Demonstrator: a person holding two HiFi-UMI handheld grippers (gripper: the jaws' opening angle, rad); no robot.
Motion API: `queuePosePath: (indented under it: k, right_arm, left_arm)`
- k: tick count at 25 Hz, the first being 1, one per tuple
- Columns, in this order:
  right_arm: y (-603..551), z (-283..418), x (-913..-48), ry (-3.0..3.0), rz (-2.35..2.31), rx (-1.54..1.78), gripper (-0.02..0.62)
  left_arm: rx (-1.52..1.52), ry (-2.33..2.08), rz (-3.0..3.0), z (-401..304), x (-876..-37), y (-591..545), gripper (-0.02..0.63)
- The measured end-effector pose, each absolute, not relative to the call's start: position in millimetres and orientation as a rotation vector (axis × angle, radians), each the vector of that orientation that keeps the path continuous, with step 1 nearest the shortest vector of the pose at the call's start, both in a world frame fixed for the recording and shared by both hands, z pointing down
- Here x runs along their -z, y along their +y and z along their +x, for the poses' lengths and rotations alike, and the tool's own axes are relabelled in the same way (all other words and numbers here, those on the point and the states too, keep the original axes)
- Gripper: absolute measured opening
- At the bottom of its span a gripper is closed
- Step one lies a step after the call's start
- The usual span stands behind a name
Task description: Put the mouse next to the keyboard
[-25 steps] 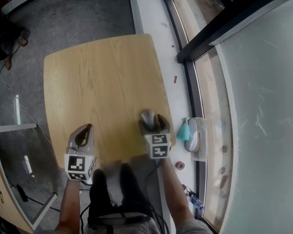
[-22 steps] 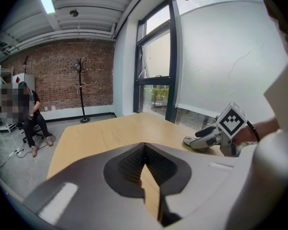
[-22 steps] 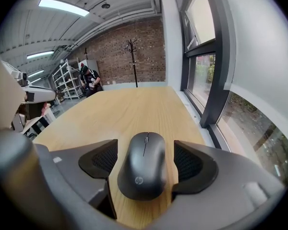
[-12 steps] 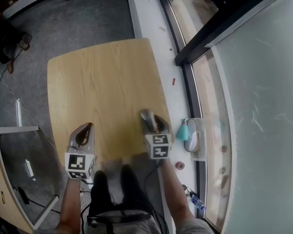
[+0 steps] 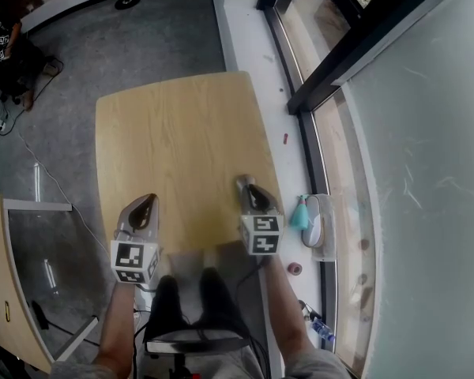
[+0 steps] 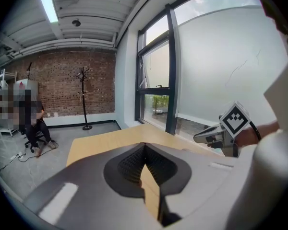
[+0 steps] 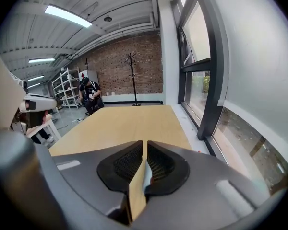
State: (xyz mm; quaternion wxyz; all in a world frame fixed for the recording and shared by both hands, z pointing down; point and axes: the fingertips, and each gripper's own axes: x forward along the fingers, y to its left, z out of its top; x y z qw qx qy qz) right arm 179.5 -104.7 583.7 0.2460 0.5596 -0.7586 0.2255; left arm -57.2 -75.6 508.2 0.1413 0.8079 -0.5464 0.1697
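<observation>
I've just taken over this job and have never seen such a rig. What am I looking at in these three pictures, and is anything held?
There is no robot here: a person holds a two-jaw gripper in each hand. The top-down picture comes from a camera on the person's head. It shows the left gripper and right gripper over the near end of a wooden table. The other two pictures come from cameras riding on each gripper, looking along its jaws. The left jaws are together, and the right jaws have just been closing to a thin slit. Nothing is between either pair. No mouse or keyboard shows in any view.
</observation>
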Motion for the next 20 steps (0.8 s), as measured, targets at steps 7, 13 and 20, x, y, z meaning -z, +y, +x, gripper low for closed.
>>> queuePosePath:
  k: [7,13,20]
  right_arm:
    - [-100.4,152.4,-541.1,-2.178,1.511,-0.590,0.014]
    - [-93.6,109.5,-498.7,-2.282,1.452,-0.539,0.013]
    - [-83.4,66.3,-449.8,-2.381,1.423,-0.466,0.013]
  left_arm:
    - [-0.443,-1.612,2.381,-67.5,-470.6,-68.0,-0.002]
    - [-0.377,-1.642,2.433,-82.2,-430.6,-59.6,-0.002]
    - [-0.322,-1.672,2.472,-101.1,-396.1,-45.3,-0.002]
